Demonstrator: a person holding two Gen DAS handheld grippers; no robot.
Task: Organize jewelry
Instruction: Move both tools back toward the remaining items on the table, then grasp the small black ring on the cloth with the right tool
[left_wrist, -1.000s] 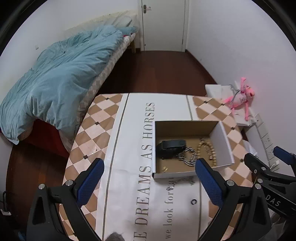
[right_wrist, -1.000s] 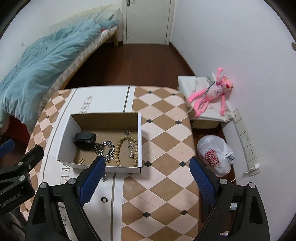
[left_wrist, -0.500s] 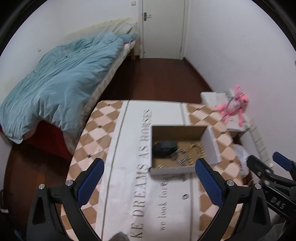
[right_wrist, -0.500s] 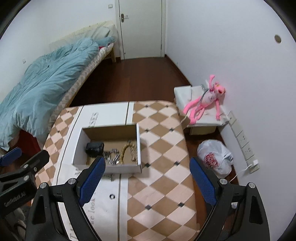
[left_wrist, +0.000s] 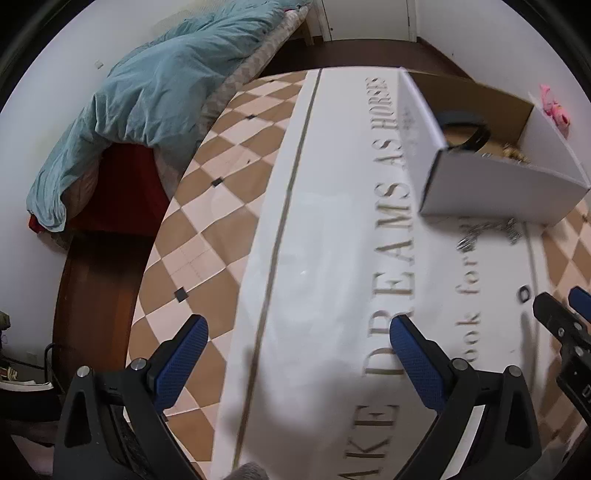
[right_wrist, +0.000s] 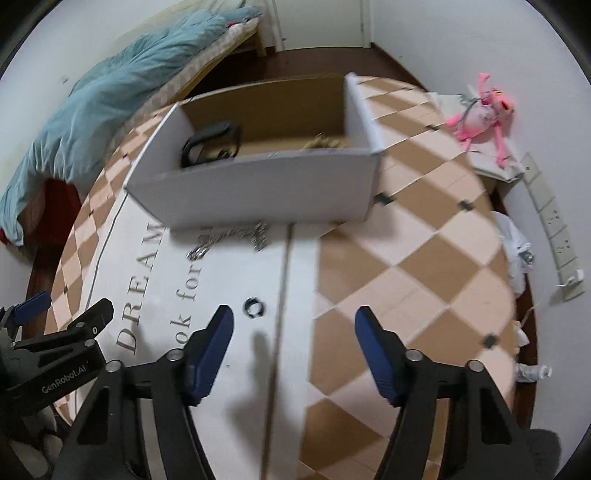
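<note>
Both tongs released, empty. Right tongs (right_wrist: 293, 323) low over worktop (right_wrist: 406, 258), small dark ring (right_wrist: 254, 307) just ahead of left fingertip. Left tongs (left_wrist: 297, 334) off to the side, nothing between the pads. Probable step: pick ring, drop into cardboard box (right_wrist: 266, 188). Best centred over ring, pads down flat to cloth, slow squeeze; thin, hard, round, likely to skid on smooth printed cloth. Silvery chain (right_wrist: 229, 238) loose, limp, touching box front. Black strap (right_wrist: 210, 142), beads already inside. Frames motion-blurred.
</note>
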